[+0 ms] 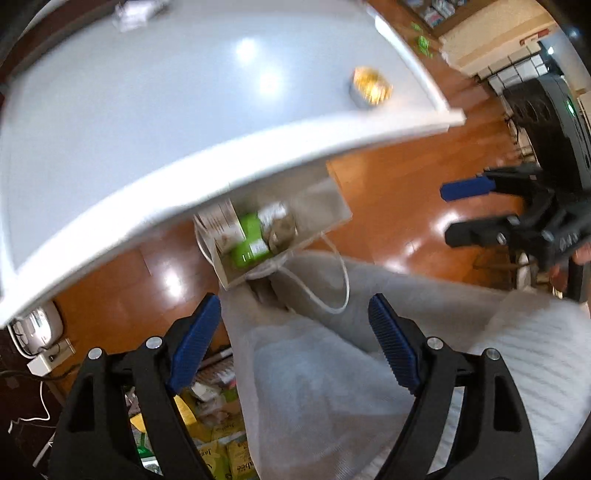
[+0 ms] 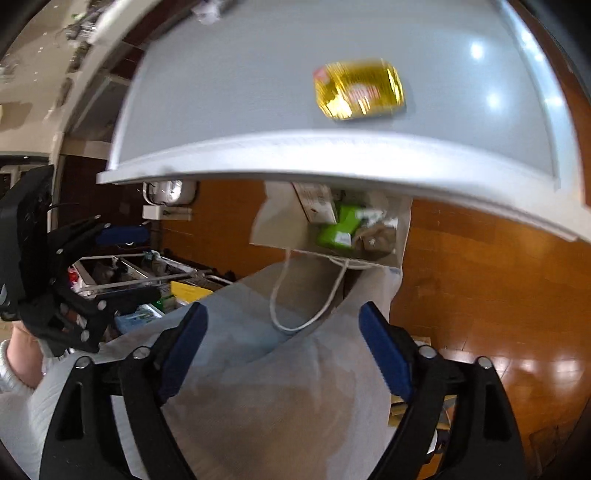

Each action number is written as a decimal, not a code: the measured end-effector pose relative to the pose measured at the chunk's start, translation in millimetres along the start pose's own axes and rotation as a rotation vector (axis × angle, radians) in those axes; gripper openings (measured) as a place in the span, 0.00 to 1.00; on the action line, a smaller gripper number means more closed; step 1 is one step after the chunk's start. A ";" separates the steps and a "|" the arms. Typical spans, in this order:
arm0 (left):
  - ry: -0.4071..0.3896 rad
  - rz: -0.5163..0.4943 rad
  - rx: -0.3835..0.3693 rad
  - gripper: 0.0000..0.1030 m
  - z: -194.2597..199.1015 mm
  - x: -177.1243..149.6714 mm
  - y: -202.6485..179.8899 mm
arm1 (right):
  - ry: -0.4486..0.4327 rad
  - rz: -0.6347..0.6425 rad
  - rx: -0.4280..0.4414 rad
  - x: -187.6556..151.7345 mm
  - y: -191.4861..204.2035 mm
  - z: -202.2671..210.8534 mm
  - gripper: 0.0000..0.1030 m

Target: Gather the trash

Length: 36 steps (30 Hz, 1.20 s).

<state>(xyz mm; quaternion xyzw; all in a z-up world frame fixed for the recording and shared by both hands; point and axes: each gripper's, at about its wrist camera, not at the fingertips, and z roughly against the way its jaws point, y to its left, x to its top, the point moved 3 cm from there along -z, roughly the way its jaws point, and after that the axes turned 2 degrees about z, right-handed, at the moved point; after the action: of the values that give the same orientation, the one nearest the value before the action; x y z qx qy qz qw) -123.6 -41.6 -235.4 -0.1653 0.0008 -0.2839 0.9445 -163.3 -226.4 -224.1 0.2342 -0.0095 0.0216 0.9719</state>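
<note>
**Q.** What did the two wrist views show?

**A.** A grey worktop (image 2: 229, 92) carried one gold foil wrapper (image 2: 359, 89) near its front edge, and some crumpled clear plastic (image 1: 133, 14) lay at its far side. Below the front edge, on the floor by the person's grey-trousered leg (image 2: 258, 369), stood a white paper bag (image 2: 280, 221) with cord handles. It already held a green packet (image 2: 338, 227), a printed carton and brownish scraps.

**Q.** How did the jaws stand?

**A.** The left gripper (image 1: 295, 336) had its jaws well apart with nothing between them. The right gripper (image 2: 282, 341) likewise stood with its jaws wide apart and empty. Both pointed steeply down over the person's lap, well short of the wrapper.

**Q.** What stage did this suggest?

**A.** Probably the interval between one deposit and the next pickup, with the gold wrapper the nearest item left.

**Q.** What could have gone wrong from there?

**A.** The wrapper looked thin, flat and slick, so jaws closing on it from above might have slid it along the smooth worktop instead of pinching it. Being close to the front edge, it might then have dropped to the floor beside the bag. The bag's mouth sat partly under the worktop, so a release made too far forward might have missed it. A loose handle cord could also have snagged a descending jaw.
</note>
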 end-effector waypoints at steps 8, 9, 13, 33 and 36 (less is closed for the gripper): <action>-0.334 0.026 0.141 0.80 86.0 41.3 -16.6 | -0.328 0.138 -0.179 36.5 43.6 79.1 0.91; -0.365 0.027 0.160 0.80 93.3 45.4 -17.7 | -0.364 0.157 -0.206 41.1 48.3 85.4 0.91; -0.462 0.049 0.225 0.80 115.5 55.7 -22.7 | -0.460 0.201 -0.276 55.5 60.0 99.3 0.91; -0.882 0.274 0.491 0.97 223.0 98.5 13.8 | -0.863 0.262 -0.356 126.4 110.0 187.8 0.96; -0.925 0.279 0.504 0.98 233.3 102.0 16.1 | -0.895 0.269 -0.352 132.2 115.8 193.7 0.96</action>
<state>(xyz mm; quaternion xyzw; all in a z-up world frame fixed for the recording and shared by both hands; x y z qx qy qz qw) -7.2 -10.9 -10.4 -0.0400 -0.4609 -0.0447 0.8854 -38.2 -206.7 4.8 0.0494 -0.4594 0.0422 0.8859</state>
